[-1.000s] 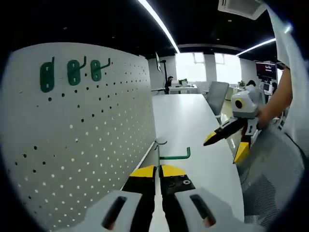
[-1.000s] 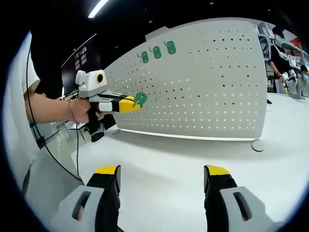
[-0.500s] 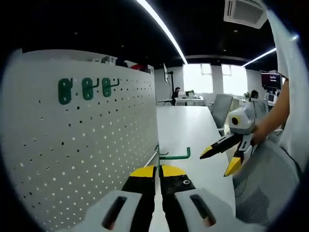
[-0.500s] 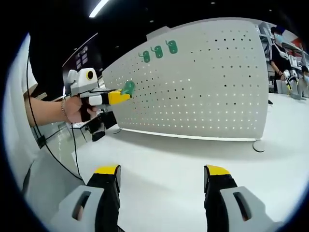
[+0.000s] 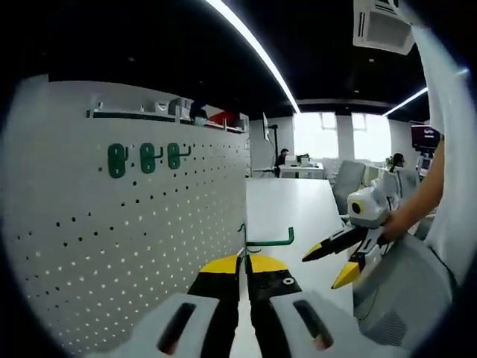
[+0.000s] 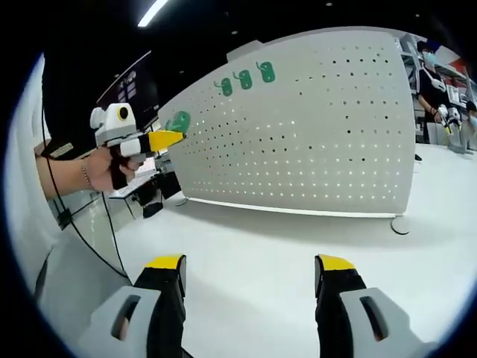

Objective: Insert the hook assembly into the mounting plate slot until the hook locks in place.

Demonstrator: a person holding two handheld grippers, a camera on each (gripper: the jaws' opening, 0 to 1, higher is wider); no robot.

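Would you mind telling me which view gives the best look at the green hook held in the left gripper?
The left gripper view. There the green hook stands just above the shut jaws of the left gripper, its bent arm seen in profile. In the right gripper view, the hook is a small green patch at that gripper's tip, against the pegboard.

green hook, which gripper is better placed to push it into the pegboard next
Left. The left gripper has its jaws shut on the green hook, and the pegboard stands right beside it. The right gripper hangs open and empty over the white table, apart from the board.
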